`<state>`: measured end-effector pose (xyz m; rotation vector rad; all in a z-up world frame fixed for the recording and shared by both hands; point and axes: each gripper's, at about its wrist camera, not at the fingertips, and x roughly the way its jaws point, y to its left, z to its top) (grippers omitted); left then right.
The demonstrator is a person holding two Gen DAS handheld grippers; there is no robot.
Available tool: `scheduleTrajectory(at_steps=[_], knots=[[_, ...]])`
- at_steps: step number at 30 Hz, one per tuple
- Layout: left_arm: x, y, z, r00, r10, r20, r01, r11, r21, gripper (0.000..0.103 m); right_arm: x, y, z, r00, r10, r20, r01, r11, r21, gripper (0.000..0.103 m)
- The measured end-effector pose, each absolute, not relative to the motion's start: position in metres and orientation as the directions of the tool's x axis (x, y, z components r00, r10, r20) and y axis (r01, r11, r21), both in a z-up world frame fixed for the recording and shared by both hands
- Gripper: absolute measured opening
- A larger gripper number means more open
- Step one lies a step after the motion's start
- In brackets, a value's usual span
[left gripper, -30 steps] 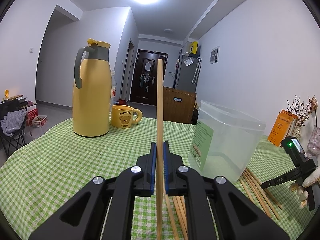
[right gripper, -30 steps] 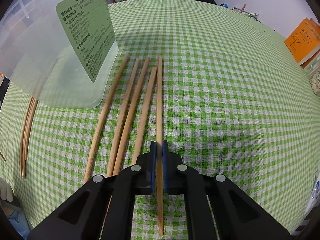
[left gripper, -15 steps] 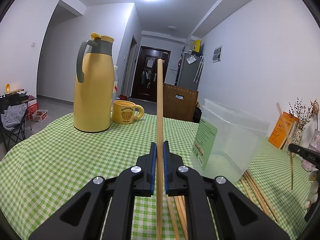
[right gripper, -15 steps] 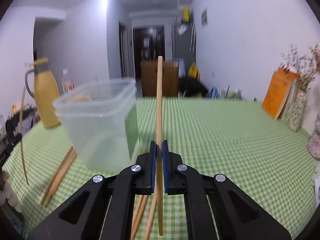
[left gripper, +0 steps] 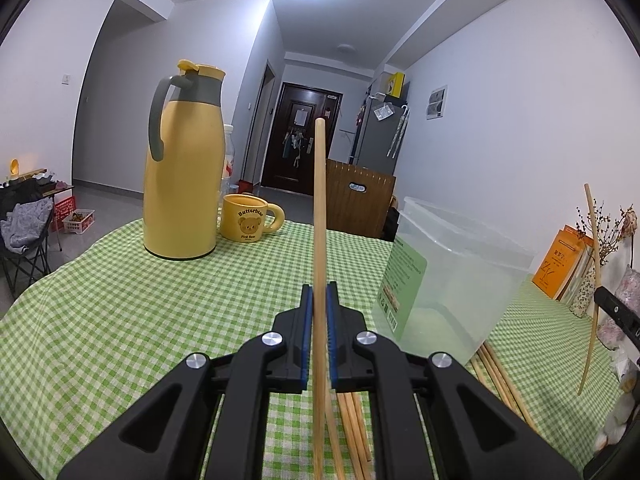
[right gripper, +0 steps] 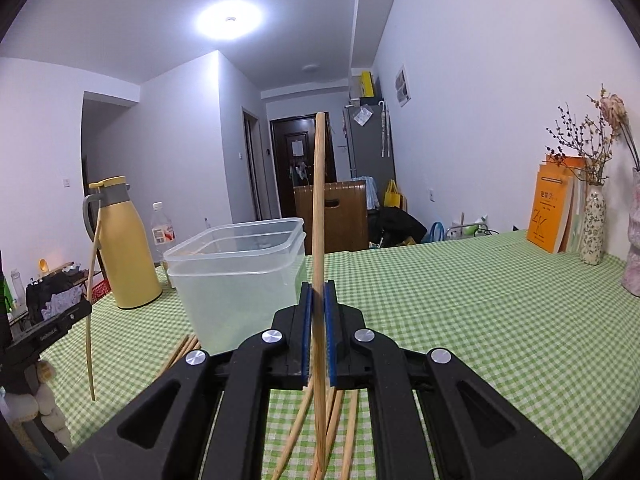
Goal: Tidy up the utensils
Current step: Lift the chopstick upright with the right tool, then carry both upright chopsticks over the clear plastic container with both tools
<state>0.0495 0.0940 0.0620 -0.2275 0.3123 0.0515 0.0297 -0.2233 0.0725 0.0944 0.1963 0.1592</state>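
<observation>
Both grippers, left (left gripper: 319,336) and right (right gripper: 319,336), clamp upright wooden chopsticks (right gripper: 318,216); clear plastic tub (right gripper: 236,276) sits ahead-left of right, nearer it.

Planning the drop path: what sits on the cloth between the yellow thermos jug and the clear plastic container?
Bare green checked tablecloth between yellow thermos jug and clear plastic container, in the right wrist view.

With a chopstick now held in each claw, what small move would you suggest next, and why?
Probably carry the right claw over the clear container and lower its chopstick in. Both claws are shut on upright chopsticks, the container's open top stands just ahead and to the left, and more chopsticks wait on the cloth.
</observation>
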Motion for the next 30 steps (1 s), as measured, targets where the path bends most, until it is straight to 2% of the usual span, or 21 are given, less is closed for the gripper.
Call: scheduleTrajectory(at_steps=[30], knots=[[0.037,0.048,0.122,0.972,-0.055,-0.23,0.018,0.987,-0.16,0.004,0.021,-0.216,0.1,0.967,0.228,-0.117,-0.213,0.968,0.13,0.006]])
